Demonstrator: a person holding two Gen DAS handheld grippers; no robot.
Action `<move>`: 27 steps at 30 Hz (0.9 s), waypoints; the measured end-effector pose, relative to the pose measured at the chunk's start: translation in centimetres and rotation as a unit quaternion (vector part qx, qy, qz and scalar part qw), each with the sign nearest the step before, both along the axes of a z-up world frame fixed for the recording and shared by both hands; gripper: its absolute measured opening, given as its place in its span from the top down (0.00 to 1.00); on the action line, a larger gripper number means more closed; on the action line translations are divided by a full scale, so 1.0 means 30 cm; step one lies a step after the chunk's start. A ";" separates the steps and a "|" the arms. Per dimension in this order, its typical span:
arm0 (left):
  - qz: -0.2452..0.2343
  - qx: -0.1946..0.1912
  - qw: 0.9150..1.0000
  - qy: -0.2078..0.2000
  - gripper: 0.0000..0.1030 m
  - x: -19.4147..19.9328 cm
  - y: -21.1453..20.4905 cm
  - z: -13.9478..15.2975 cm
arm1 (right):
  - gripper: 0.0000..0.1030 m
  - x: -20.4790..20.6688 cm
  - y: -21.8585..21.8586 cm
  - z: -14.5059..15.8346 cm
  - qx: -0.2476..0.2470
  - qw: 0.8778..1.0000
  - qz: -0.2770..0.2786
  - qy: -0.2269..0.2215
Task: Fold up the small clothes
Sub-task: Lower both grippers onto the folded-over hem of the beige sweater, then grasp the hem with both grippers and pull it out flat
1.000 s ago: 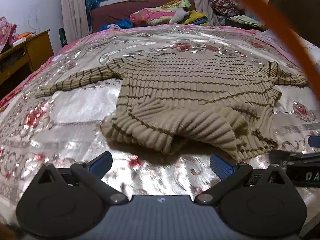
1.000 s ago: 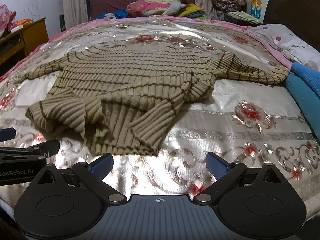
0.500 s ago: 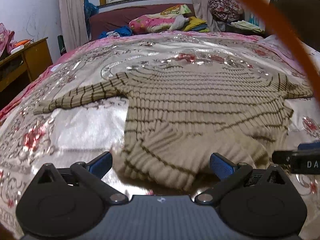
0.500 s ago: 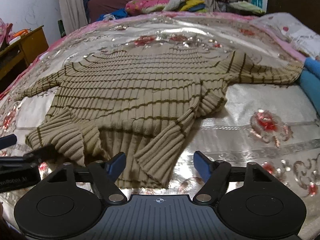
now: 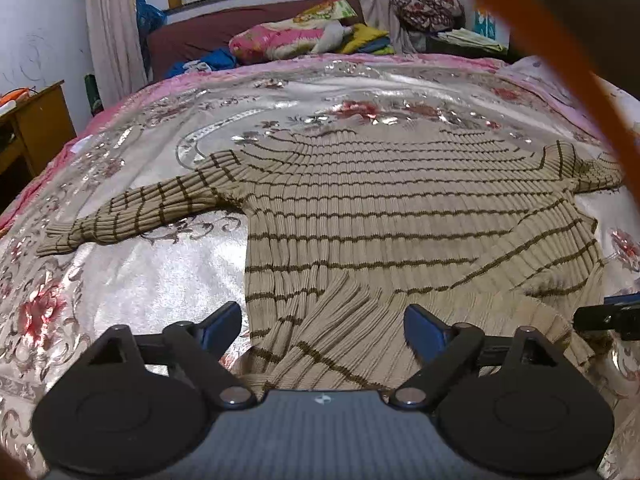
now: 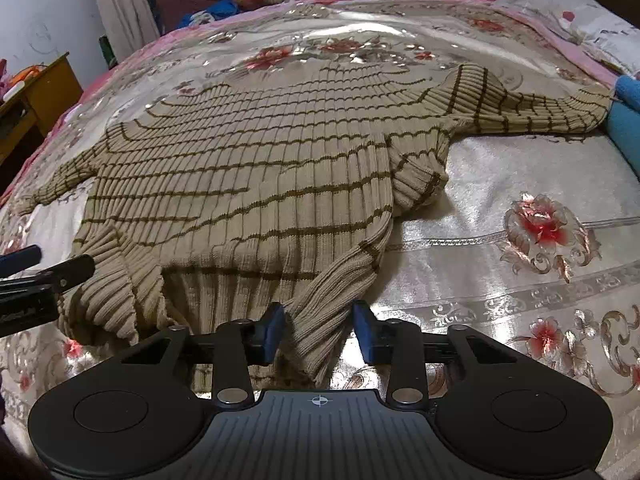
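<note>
A tan ribbed sweater with thin dark stripes [image 5: 392, 216] lies spread on the bed, sleeves out to both sides, its near hem bunched. It also shows in the right wrist view [image 6: 256, 176]. My left gripper [image 5: 322, 330] is open, its jaws wide apart around the left part of the bunched hem. My right gripper [image 6: 319, 332] is half closed, its blue pads on either side of a hem fold [image 6: 320, 320], and I cannot tell if they touch it. Each gripper's tip shows at the edge of the other view.
The bed has a shiny silver floral cover [image 6: 520, 248]. A blue cloth [image 6: 624, 128] lies by the right sleeve end. Pillows and clothes [image 5: 288, 40] are piled at the far side. A wooden cabinet [image 5: 36, 128] stands left. An orange cable [image 5: 560, 64] crosses the left view.
Both grippers moved forward onto the sweater's near hem. The right gripper's jaws narrowed from wide open to around a hem fold. The left gripper stayed open.
</note>
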State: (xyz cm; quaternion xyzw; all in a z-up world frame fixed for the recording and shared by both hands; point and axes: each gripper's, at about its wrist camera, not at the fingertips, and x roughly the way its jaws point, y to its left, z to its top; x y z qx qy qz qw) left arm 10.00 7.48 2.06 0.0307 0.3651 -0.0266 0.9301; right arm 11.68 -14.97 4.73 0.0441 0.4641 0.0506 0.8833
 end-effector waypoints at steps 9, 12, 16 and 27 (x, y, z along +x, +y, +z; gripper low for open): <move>-0.024 -0.027 0.999 0.028 0.46 0.030 0.009 -0.003 | 0.83 -0.005 -0.060 0.016 0.002 1.000 -0.007 0.007; -0.036 -0.032 0.998 0.040 0.56 0.035 0.011 -0.006 | 0.83 -0.008 -0.075 0.022 0.003 1.000 -0.011 0.007; -0.055 -0.041 0.996 0.061 0.70 0.034 0.023 -0.016 | 0.84 -0.012 -0.097 0.027 -0.001 1.000 -0.013 0.007; -0.083 -0.031 0.994 0.068 0.68 0.050 0.022 -0.015 | 0.77 -0.010 -0.153 0.045 0.050 0.997 -0.047 0.026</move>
